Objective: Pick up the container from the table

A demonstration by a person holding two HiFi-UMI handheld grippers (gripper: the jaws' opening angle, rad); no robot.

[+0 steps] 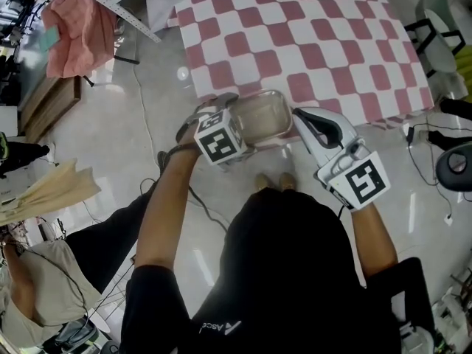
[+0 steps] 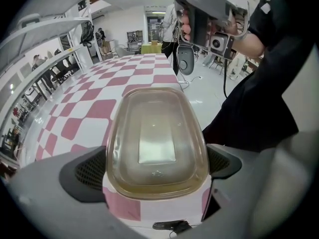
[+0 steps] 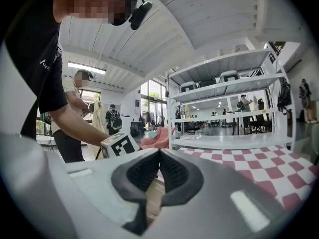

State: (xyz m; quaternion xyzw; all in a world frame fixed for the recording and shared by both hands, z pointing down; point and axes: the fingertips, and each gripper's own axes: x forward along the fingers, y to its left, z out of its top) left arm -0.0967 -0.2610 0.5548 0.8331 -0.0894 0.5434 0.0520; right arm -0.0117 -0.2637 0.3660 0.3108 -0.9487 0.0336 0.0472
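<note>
A clear, shallow plastic container (image 1: 262, 115) with a lid sits at the near edge of the table (image 1: 310, 35), which wears a red and white checked cloth. My left gripper (image 1: 234, 120) points steeply down over the container's left end. In the left gripper view the container (image 2: 157, 138) lies between the widely spread jaws of that gripper (image 2: 157, 169), one dark pad (image 2: 89, 173) close beside each long side; I see no squeeze. My right gripper (image 1: 299, 115) hovers just right of the container, roughly level. Its pads meet in the right gripper view (image 3: 159, 153), with nothing between them.
The person stands at the table's near edge on a glossy floor with cables. A pink cloth (image 1: 74, 28) hangs at the far left, and a chair (image 1: 442, 35) stands right of the table. White shelving (image 3: 224, 108) runs along the table's far side.
</note>
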